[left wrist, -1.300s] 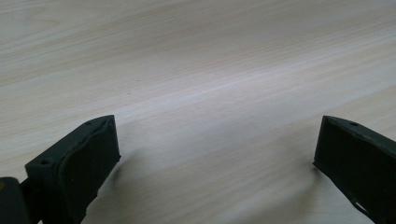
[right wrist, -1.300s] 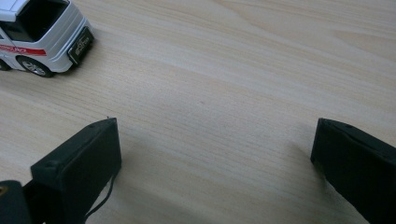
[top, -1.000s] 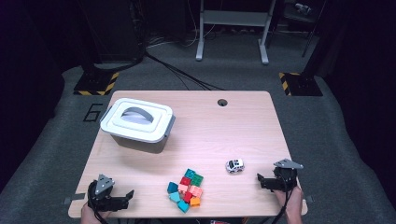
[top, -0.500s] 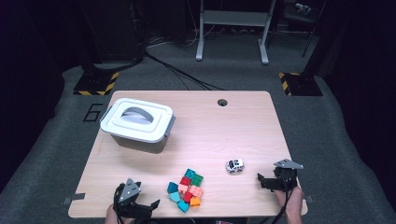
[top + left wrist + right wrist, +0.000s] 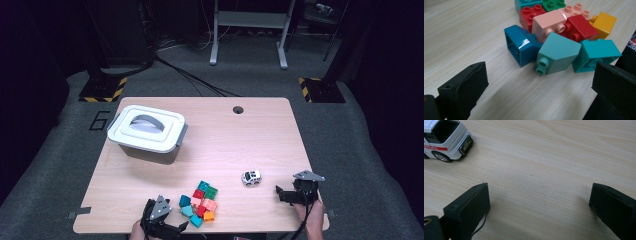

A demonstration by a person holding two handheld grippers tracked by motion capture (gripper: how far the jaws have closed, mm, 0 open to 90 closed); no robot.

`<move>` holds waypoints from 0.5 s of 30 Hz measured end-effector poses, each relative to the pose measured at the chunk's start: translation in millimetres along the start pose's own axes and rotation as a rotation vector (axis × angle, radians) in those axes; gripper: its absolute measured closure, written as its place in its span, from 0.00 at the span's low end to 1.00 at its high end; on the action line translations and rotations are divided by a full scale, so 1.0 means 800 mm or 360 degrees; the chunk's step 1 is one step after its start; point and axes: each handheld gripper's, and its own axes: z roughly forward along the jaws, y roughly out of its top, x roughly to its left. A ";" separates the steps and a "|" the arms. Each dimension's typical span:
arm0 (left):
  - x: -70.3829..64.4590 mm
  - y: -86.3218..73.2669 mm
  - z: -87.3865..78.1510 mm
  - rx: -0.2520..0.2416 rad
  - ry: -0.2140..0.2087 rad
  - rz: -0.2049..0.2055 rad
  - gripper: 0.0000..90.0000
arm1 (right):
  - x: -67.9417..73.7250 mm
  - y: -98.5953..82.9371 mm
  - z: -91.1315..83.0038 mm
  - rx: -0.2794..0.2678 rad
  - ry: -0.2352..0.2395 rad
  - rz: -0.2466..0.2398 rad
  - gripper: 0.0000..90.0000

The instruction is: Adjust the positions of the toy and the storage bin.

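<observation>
A heap of toy bricks (image 5: pixel 201 203) in red, pink, green, teal, blue and orange lies near the table's front edge. My left gripper (image 5: pixel 172 228) stands open just left of the heap, low at the front edge. Its own view has the dark blue brick (image 5: pixel 522 44) and a light teal brick (image 5: pixel 557 53) nearest, ahead of the wide-apart jaws. A small white toy car (image 5: pixel 251 177) sits right of the heap. My right gripper (image 5: pixel 280 194) is open to the right of the car, nothing between its jaws; the car's rear (image 5: pixel 445 137) is at the upper left of its view.
A grey lidded bin (image 5: pixel 147 133) with a handle stands at the table's back left. A cable hole (image 5: pixel 238 109) is near the far edge. Bare wood (image 5: pixel 240 145) spreads across the middle and right. Floor, cables and stand legs lie beyond.
My left gripper has moved right along the front edge, from the front left corner to just beside the brick heap. The right gripper has stayed put.
</observation>
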 end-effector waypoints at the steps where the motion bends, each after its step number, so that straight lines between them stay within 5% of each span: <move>1: -0.002 0.001 0.002 0.0008 -0.0005 -0.0007 0.00 | 0.000 0.000 0.000 0.0000 0.0000 0.0000 0.03; 15: -0.017 0.020 0.025 0.0009 -0.0029 0.0026 0.10 | 0.000 0.000 0.000 -0.0004 -0.0002 0.0002 0.04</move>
